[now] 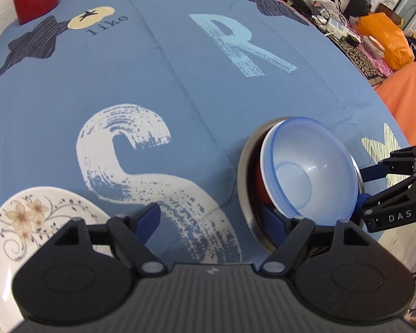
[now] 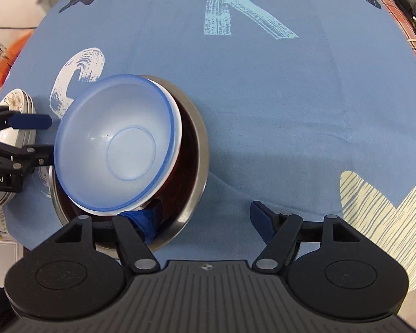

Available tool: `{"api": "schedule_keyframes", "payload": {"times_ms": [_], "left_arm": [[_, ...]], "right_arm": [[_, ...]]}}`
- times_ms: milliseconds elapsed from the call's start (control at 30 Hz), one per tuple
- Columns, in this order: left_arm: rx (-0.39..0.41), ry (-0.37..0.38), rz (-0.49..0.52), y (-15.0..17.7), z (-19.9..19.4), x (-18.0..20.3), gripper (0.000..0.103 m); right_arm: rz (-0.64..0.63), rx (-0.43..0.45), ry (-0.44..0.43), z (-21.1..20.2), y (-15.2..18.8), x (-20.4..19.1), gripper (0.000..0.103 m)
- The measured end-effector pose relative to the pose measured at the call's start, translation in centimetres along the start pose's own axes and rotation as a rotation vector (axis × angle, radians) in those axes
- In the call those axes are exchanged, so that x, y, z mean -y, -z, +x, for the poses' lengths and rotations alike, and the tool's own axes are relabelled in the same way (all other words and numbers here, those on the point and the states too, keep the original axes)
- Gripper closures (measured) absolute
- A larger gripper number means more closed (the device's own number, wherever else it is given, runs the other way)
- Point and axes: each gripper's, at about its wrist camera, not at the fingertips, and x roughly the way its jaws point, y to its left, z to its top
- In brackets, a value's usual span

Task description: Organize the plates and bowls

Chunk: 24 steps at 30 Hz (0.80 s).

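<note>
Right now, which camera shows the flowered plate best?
The left wrist view: the flowered plate lies close, its floral pattern clear, though the left hand-held gripper covers part. The right wrist view shows the plate only small at the left edge, apparently atop a stack.

Tilted blue bowl [image 2: 116, 147] nested in steel bowl [image 2: 197, 149]; floral plate [image 1: 41, 216] apart.

The left gripper [image 1: 216, 222] has its jaws spread wide, its blue-padded fingers [image 1: 149, 216] pointing forward and well apart. The right gripper [image 2: 205, 219] is likewise spread wide, one blue finger to each side. Each gripper reaches in from the side of the other's view, the two near each other.
</note>
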Motion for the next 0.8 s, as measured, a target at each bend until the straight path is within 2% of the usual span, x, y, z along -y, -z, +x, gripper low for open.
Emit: {"api": "schedule_keyframes", "payload": {"times_ms": [167,300,533,800], "left_arm": [[0.01,-0.01,-0.04,1.0,0.2,0.5,0.024],[0.017,0.033,-0.106,1.4,0.7,0.4,0.024],[0.031,0.051,-0.136,1.3,1.1,1.2,0.024],[0.041,0.038,-0.167,1.2,1.2,1.1,0.026]], "right_arm": [[-0.019,0.044,0.02,-0.2,0.6,-0.1,0.046],[-0.085,0.094,0.071,-0.6,0.2,-0.1,0.047],[-0.023,0.147,0.053,-0.4,-1.0,1.8,0.047],[-0.046,0.118,0.05,-0.3,-1.4,1.3,0.045]]}}
